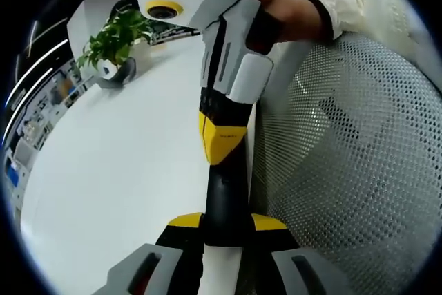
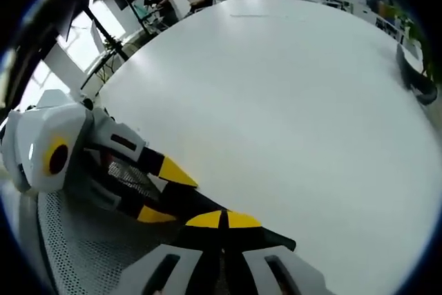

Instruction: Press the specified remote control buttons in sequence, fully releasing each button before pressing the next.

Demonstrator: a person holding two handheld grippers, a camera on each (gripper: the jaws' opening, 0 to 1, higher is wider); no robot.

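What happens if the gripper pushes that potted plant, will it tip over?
The potted plant would probably slide rather than tip: its pot looks low and wide, and the white table looks smooth. The thin leaves would likely just bend if pushed, so a shove up there might do little.

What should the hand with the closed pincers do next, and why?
Probably lift the right gripper a little, straight off the black remote. Its jaws are shut and their yellow tip seems to rest on the remote's far end, which the left gripper clamps over the white table. A button must be fully released before the next press.
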